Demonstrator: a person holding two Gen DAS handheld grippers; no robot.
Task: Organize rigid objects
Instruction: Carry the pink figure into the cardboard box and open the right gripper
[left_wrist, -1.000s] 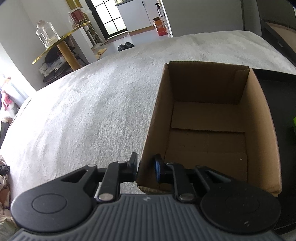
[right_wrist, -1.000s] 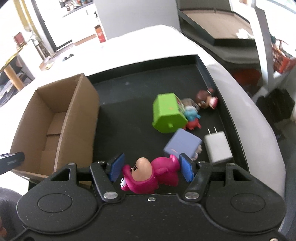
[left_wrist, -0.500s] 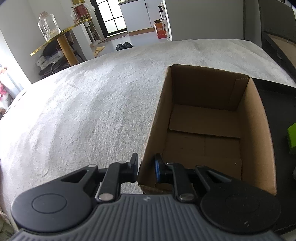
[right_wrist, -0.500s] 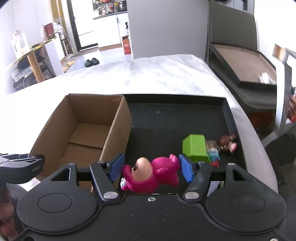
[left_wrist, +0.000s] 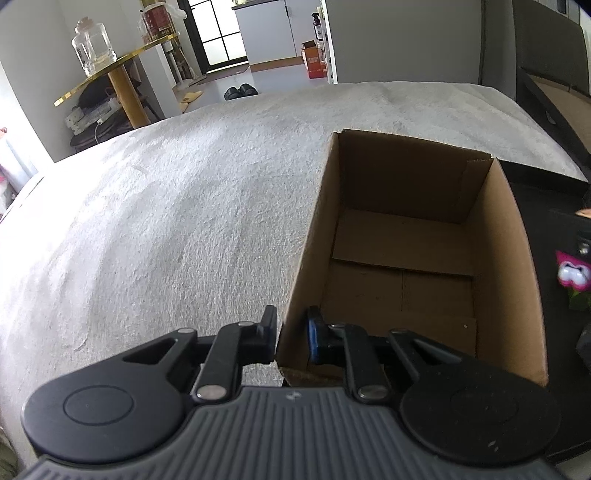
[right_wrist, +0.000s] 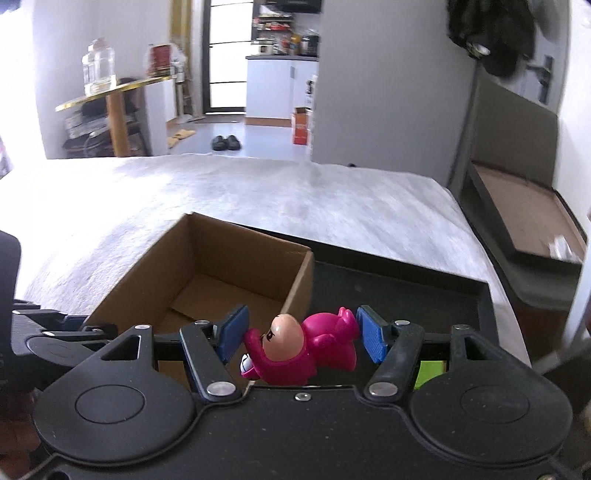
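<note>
Right hand-held gripper clamped on pink figurine, lying crosswise between pads; cardboard box ahead-left, just below. Left hand-held gripper pinches box's near-left wall, steadying it

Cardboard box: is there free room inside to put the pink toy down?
Yes. The cardboard box floor is bare from wall to wall. Only its near left corner is taken, where the left gripper pinches the wall. The right gripper holds the pink toy beside the box's right wall.
</note>
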